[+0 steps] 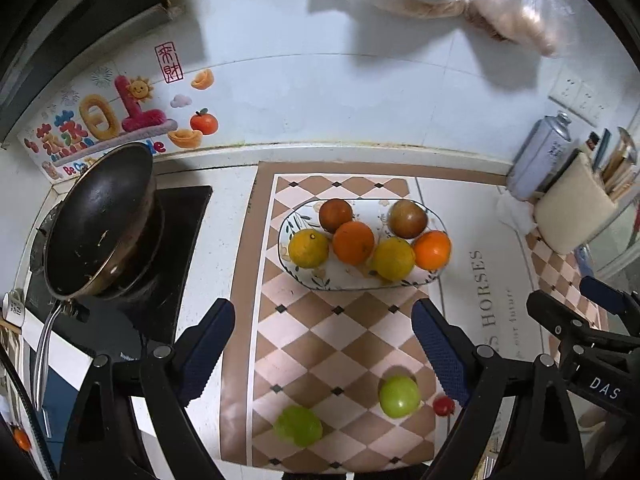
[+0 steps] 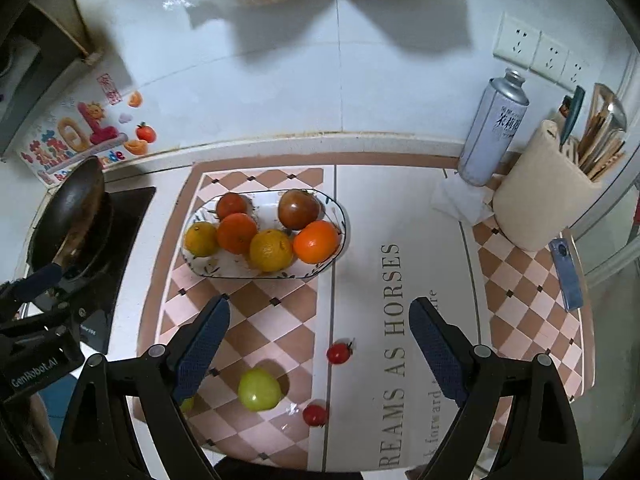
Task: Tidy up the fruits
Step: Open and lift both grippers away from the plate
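An oval patterned plate (image 1: 304,280) (image 2: 200,270) on the checkered mat holds several oranges and dark tomatoes. Two green fruits lie loose on the mat near me: one (image 1: 399,396) (image 2: 259,389) toward the right, the other (image 1: 298,426) to its left, mostly hidden behind my finger in the right wrist view. Two cherry tomatoes (image 2: 339,353) (image 2: 315,415) lie beside them; one shows in the left wrist view (image 1: 443,405). My left gripper (image 1: 323,322) is open and empty above the mat. My right gripper (image 2: 319,320) is open and empty, to the right of the left one.
A black wok (image 1: 100,220) sits on the stove at the left. A spray can (image 2: 492,128), a beige utensil holder (image 2: 548,188) and a blue object (image 2: 566,276) stand at the right. The tiled wall is behind the counter.
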